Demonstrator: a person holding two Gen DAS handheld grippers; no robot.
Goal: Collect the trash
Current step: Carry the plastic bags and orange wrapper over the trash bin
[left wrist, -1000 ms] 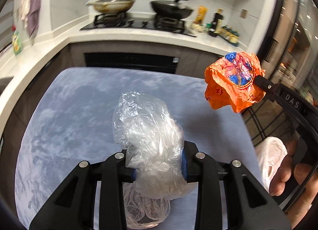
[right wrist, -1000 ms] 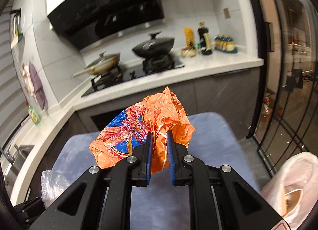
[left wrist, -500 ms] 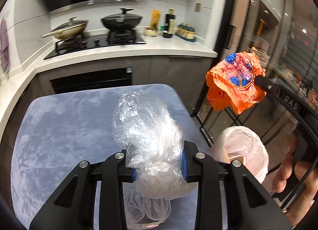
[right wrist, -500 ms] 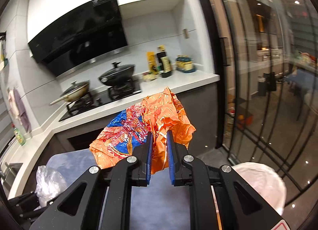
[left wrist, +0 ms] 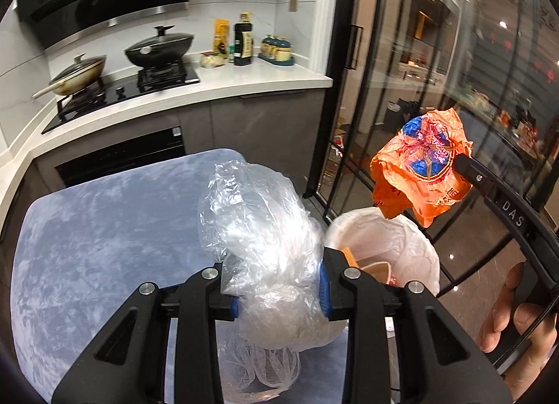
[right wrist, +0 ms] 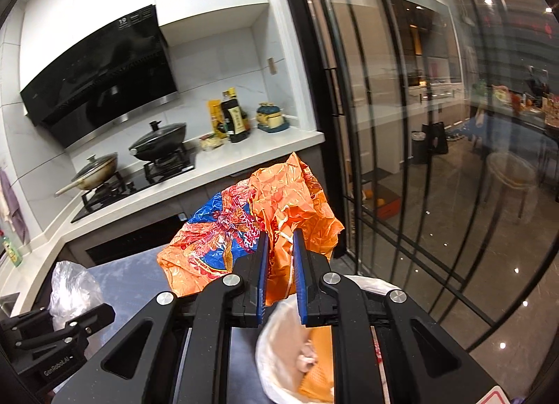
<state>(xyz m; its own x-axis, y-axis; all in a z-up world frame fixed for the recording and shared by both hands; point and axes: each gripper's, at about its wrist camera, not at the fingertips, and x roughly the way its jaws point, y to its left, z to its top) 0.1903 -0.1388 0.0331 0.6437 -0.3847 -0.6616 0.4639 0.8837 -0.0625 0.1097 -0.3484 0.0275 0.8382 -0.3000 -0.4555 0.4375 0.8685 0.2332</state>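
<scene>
**A:** Left wrist view first. Left gripper (left wrist: 279, 285) clamped on a clear bag (left wrist: 258, 229), crumpled and bulging up between the blue pads (left wrist: 324, 288), a loose tail hanging below. All of it up in the air over the grey table (left wrist: 104, 229). Just right of the table edge, and lower: a white bin bag (left wrist: 412, 246), mouth open, orange and cardboard scraps inside. Above the bin bag, an orange wrapper (left wrist: 422, 173) pinched at the tip of the right gripper (left wrist: 461, 163). Hand (left wrist: 517, 330) on that gripper's handle at lower right.

**B:** And over on the other cam?

**A:** Right wrist view: right gripper (right wrist: 279, 257) squeezed almost shut on the wrapper (right wrist: 251, 229), orange with a blue and red print, fanning out above and left of the fingers. Bin bag (right wrist: 279, 341) directly underneath, partly hidden behind the gripper body. Clear bag (right wrist: 71, 288) and left gripper (right wrist: 101, 313) low at the far left, over the table (right wrist: 132, 281). Behind the table: counter (right wrist: 265, 149) with two lidded pans (right wrist: 157, 140), bottles (right wrist: 236, 119). Glass doors (right wrist: 401, 159) off to the right of it.
</scene>
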